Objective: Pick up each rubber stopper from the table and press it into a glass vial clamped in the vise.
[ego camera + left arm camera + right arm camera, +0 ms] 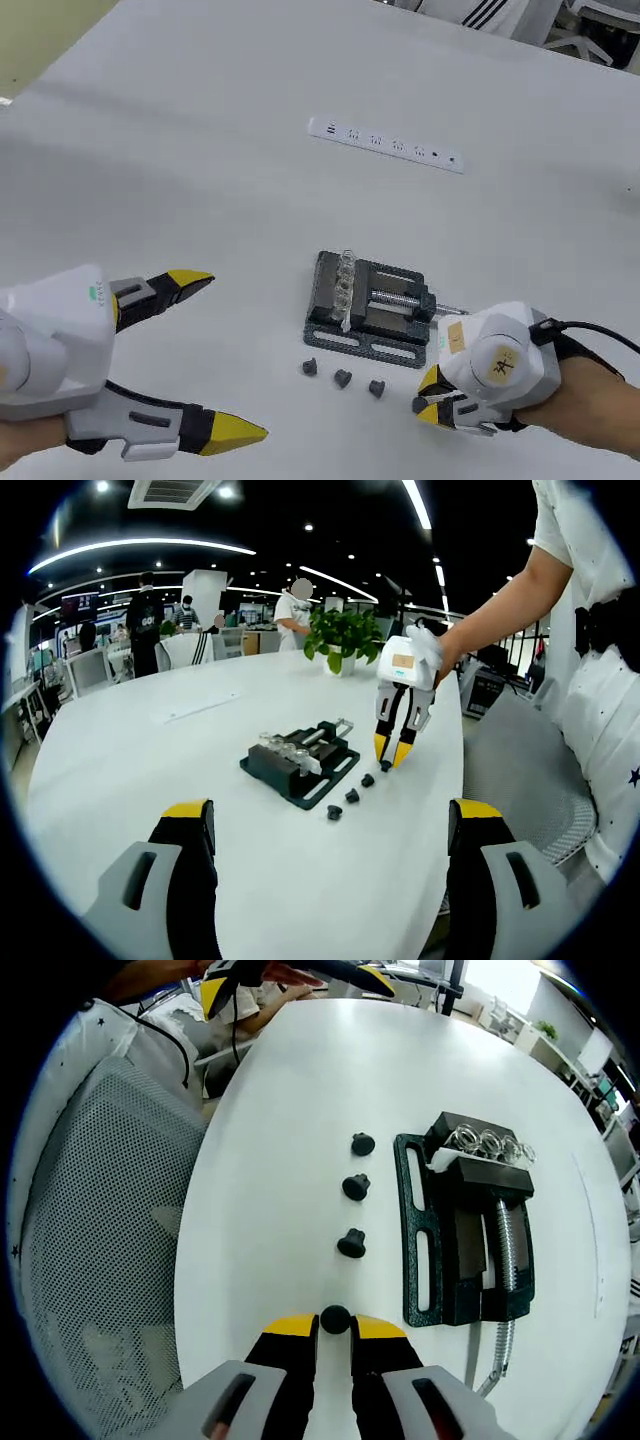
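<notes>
In its own view, my right claw (335,1330) pinches one rubber stopper (335,1316) at its tips. In the head view the claw covers that one, leaving three stoppers (343,378) on the bench (200,150). That makes four. One vise (470,1250) ahead-right of the claw clamps glass vials (487,1141). My left claw (232,355) gapes open, well apart.

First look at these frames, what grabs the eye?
The black vise mid-table, with a row of glass vials clamped in it and three stoppers lined up on the table in front. At the row's end the right gripper pinches a fourth stopper; the left gripper hangs wide open.
</notes>
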`<state>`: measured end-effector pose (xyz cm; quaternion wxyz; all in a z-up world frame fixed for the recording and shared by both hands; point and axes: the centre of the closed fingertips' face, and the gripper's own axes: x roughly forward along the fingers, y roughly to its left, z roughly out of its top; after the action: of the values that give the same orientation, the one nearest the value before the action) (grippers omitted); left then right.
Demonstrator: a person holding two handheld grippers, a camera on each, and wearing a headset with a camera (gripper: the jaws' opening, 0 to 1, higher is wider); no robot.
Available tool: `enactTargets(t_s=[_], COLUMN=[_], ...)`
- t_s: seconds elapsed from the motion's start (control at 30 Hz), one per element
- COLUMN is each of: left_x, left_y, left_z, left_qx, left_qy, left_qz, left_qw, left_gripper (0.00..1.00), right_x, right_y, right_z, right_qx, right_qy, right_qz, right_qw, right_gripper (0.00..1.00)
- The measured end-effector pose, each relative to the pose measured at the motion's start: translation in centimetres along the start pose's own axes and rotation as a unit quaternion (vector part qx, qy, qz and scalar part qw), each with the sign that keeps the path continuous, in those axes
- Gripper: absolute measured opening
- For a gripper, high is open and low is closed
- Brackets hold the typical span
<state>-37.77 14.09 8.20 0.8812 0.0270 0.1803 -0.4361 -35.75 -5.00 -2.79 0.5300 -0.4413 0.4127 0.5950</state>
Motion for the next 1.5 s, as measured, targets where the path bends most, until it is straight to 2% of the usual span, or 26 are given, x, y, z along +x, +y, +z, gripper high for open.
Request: enactTargets(t_s=[0.73, 0.93, 1.17, 1.23, 1.5], left_x=[0.0, 0.0, 0.0, 0.1, 0.2], left_y=[-0.2, -0.2, -0.2, -0.3, -0.4], left_z=[0.0, -0.1, -0.1, -0.1, -0.2], left_qx=[0.001, 0.002, 0.006, 0.006, 0.007], left_qy=[0.003, 0.005, 0.007, 0.007, 0.008], left_qz=[-0.005, -0.008, -0.011, -0.012, -0.014], left_qw=[1.0, 1.0, 0.9999, 0.9999, 0.9998], left_gripper=[0.95, 0.95, 0.95, 0.95, 0.95], right_x=[0.1, -0.4, -2.2, -2.7, -5.2], right_y=[-0.1, -0.2, -0.6, -1.0, -2.8], right_z=[0.0, 0.3, 1.5, 2.0, 4.5], right_qx=[-0.001, 0.011, 0.025, 0.03, 0.023], right_qy=[0.002, -0.009, -0.028, -0.04, -0.061], right_qz=[0.002, 0.003, 0.003, 0.006, -0.007], right_qw=[1.0, 0.9999, 0.9993, 0.9987, 0.9978], right_gripper=[0.07, 0.07, 0.07, 0.07, 0.06])
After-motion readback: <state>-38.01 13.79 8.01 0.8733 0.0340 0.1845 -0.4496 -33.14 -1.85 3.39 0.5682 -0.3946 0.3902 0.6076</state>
